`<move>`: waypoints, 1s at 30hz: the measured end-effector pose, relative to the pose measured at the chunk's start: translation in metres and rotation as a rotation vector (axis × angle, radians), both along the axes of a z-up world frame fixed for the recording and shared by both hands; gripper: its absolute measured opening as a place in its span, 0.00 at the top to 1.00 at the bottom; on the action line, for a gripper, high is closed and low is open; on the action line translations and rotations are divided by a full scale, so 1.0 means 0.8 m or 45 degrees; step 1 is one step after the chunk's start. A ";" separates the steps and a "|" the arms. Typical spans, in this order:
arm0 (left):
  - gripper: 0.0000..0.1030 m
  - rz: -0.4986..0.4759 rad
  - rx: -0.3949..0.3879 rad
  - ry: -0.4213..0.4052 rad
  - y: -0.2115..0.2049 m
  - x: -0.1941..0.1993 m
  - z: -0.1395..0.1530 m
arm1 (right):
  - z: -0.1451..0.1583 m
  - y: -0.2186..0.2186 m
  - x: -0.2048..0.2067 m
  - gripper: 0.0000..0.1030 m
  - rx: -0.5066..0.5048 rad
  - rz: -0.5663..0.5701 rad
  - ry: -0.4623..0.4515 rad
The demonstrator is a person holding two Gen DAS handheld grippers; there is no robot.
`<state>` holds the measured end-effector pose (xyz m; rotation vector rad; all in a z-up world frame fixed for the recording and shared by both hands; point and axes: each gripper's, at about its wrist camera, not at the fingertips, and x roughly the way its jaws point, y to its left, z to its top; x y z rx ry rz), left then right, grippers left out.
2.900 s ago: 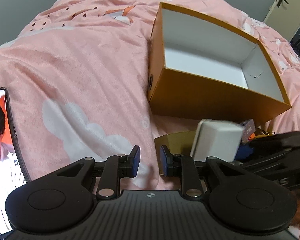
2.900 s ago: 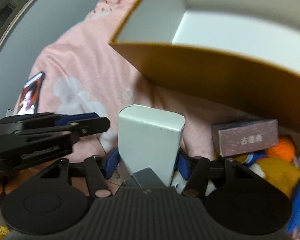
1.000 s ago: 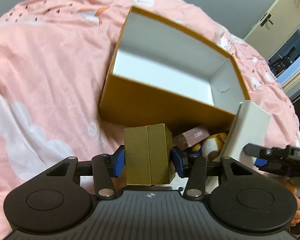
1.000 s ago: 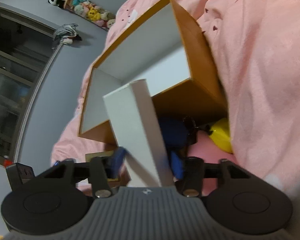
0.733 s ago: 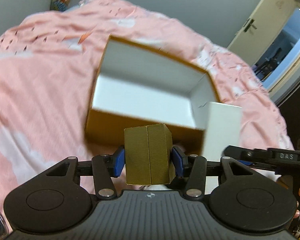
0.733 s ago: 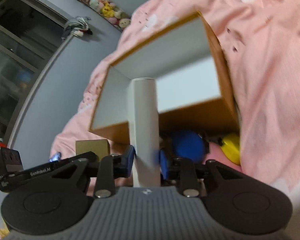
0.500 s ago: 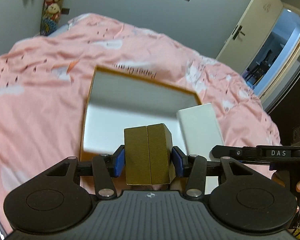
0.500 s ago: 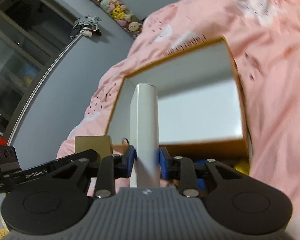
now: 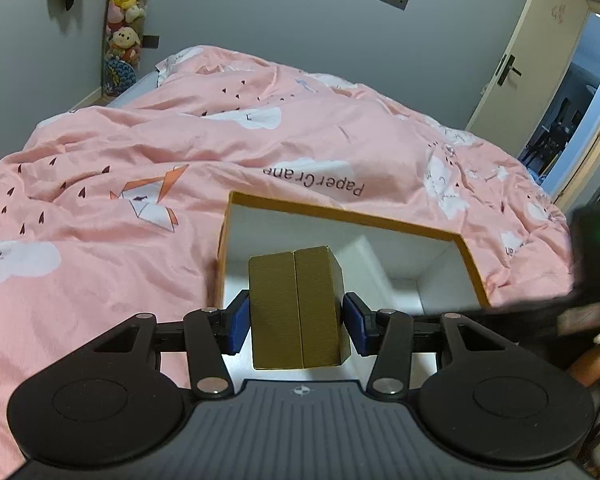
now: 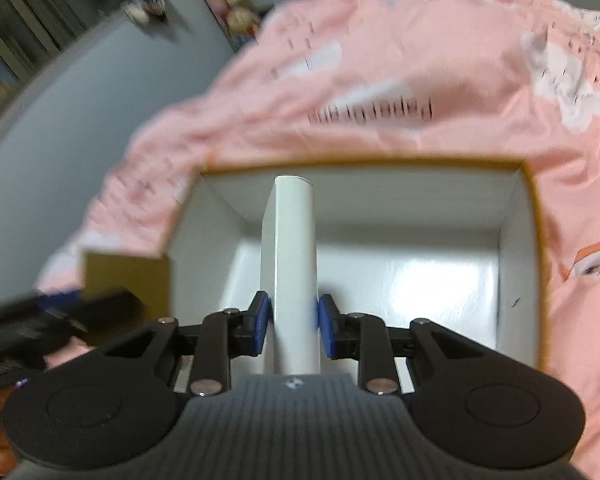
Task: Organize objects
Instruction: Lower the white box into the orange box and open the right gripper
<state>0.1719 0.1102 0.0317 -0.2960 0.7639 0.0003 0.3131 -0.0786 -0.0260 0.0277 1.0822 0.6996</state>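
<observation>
Carrying both items over the open orange box (image 10: 538, 248), the work looks roughly midway: its white interior shows empty, so neither is placed yet. At the lower centre of the left view, the left gripper (image 9: 296, 318) clamps the gold box (image 9: 296, 306); at centre of the right view, the right gripper (image 10: 292, 320) pinches the white box (image 10: 294, 256) upright above the opening.

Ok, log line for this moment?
left tongs: hold gold box | right tongs: hold white box | both over open orange box
</observation>
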 end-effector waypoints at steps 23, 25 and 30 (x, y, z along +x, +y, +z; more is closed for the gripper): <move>0.51 0.002 -0.077 -0.027 0.032 0.013 -0.024 | -0.042 0.060 -0.001 0.70 -0.090 0.094 0.139; 0.51 0.011 -0.073 -0.027 0.034 0.013 -0.024 | -0.041 0.053 -0.003 0.70 -0.033 0.087 0.195; 0.51 0.030 -0.066 -0.024 0.035 0.013 -0.024 | -0.040 0.030 0.002 0.70 0.050 0.038 0.299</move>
